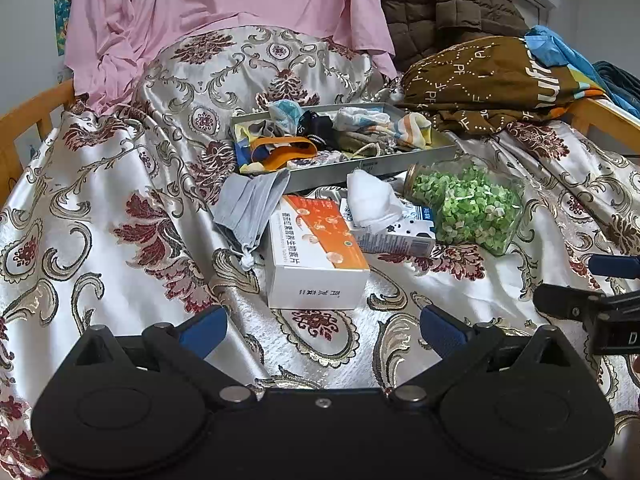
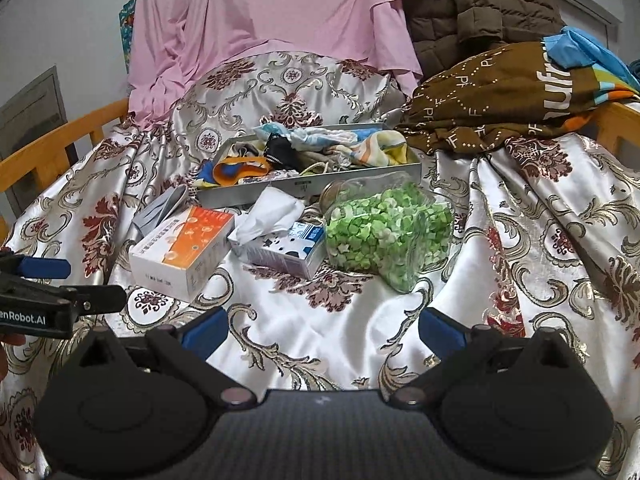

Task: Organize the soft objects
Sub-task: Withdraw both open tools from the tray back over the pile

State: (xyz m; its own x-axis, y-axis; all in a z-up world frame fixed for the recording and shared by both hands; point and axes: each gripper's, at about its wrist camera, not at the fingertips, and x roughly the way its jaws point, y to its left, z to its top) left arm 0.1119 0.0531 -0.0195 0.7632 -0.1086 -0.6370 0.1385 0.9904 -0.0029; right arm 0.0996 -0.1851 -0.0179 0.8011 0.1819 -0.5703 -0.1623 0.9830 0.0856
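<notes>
**Grippers wait apart over the bed**

Left gripper (image 1: 320,330) and right gripper (image 2: 322,330) both gape, holding nothing. Beyond them, a grey tray (image 1: 400,162) holds jumbled cloths (image 1: 360,128). A grey mask (image 1: 250,204) droops lengthwise from the tray's near-left corner; a tipped jar (image 1: 466,204) holds green bits.

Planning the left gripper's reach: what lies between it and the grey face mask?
Only bare patterned bedspread. In the left wrist view, nothing sits between the open left gripper and the grey face mask; the orange-and-white box lies just right of that path.
</notes>
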